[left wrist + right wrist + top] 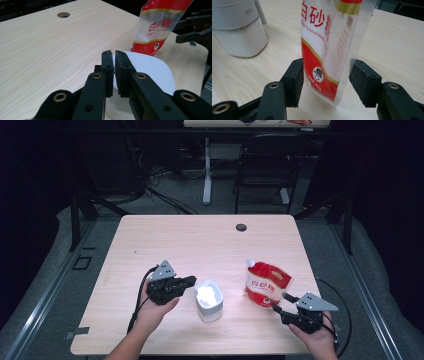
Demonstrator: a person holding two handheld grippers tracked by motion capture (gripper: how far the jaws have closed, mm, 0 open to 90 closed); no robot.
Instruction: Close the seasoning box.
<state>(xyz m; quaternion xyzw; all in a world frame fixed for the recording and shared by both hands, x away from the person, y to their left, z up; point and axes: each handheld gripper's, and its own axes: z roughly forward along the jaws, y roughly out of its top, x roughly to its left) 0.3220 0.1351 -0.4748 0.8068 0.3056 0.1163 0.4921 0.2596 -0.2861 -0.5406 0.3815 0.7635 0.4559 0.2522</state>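
Item: sugar pouch (266, 286), red and white, spouted, standing on the table (200, 240) at about 4 o'clock from its centre.
Companion: white canister (208, 300), lidless, at the pouch's 9 o'clock, near but apart.
Right gripper (325, 83): jaws spread either side of the pouch's lower edge; one pad seems to brush the film, the other stands off; nothing clamped.
Left gripper (114, 72): jaws all but together, a thin slit between them, holding nothing, poised at the canister's rim.
Handling: soft, slick film over loose granules; likely to sag, shift its weight and slip. Not fragile, fairly heavy for its size.
Hold point: the filled lower body or stiff side seam, squeezed firmly; the spout end (251, 263) stays uppermost.
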